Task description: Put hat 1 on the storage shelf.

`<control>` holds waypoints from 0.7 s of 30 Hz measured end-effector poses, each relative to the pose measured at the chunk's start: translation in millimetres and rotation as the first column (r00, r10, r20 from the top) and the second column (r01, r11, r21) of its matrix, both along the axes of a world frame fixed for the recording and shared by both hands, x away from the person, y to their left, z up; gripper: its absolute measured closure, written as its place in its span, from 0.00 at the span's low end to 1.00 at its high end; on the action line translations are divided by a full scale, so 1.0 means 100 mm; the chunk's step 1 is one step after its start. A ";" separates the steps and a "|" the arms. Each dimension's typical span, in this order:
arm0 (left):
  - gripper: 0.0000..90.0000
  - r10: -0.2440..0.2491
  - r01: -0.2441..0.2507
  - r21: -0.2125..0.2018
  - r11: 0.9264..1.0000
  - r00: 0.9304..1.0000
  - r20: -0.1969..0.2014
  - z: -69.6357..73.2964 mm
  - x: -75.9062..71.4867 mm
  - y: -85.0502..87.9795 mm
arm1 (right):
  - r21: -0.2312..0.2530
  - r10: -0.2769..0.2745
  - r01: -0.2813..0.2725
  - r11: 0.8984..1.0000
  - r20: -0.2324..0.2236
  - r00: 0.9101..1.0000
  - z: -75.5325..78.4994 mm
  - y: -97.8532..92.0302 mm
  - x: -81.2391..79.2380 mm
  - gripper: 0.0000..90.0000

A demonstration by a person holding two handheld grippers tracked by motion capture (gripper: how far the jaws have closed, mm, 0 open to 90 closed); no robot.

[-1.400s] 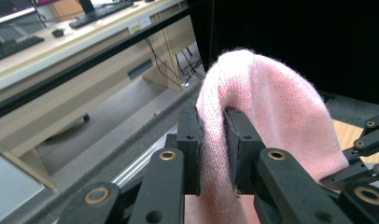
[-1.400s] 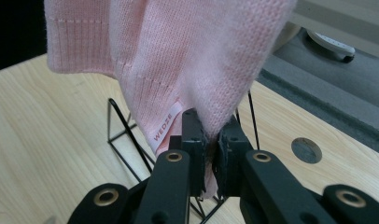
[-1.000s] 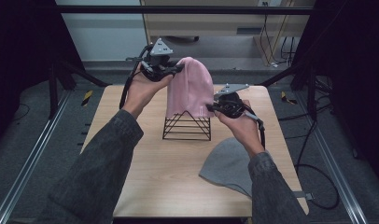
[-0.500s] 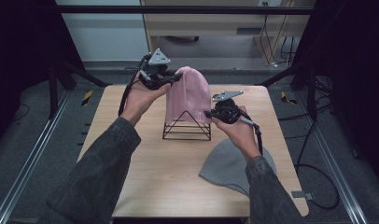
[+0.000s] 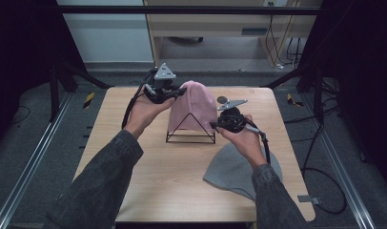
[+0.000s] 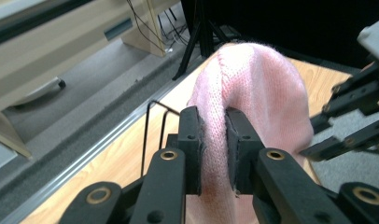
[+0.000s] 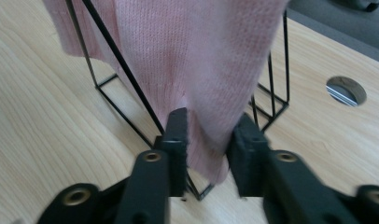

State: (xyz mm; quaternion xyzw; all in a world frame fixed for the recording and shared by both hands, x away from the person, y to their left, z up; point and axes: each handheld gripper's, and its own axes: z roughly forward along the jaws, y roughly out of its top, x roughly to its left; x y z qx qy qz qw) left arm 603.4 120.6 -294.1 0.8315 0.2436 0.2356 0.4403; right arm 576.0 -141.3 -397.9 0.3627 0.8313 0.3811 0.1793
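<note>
Centre of the high view: a black wire pyramid-shaped stand (image 5: 190,131) on the pale wooden table (image 5: 158,181), wearing a pink knitted beanie (image 5: 194,102) pulled down over its apex; the stand's base bars and front edges show bare below the knit. Lower right of that frame, a grey knitted beanie (image 5: 229,171) lies flat on the table, partly under the person's right forearm. Left gripper (image 5: 175,93) sits at the upper left side of the pink beanie; right gripper (image 5: 215,125) at its lower right edge. The left gripper view gives what the high view cannot: both black pads clamped on a fold of pink knit (image 6: 253,88), cloth squeezed thin between them, a wire of the stand (image 6: 152,121) rising behind at centre left, the other gripper at the right edge. In the right gripper view the jaws have just been opening: the hem of the pink beanie (image 7: 201,70) hangs between them, the left pad against the cloth, the right pad standing off it. That view also shows the stand's lower wires (image 7: 271,70) and a round cable hole (image 7: 346,91) in the tabletop, upper right.
</note>
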 end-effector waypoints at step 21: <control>0.53 0.016 -0.023 -0.066 0.998 0.994 -0.110 -0.41 -0.29 0.22 | -0.052 -0.227 0.224 0.973 -0.053 0.972 -0.30 -0.88 -0.31 0.38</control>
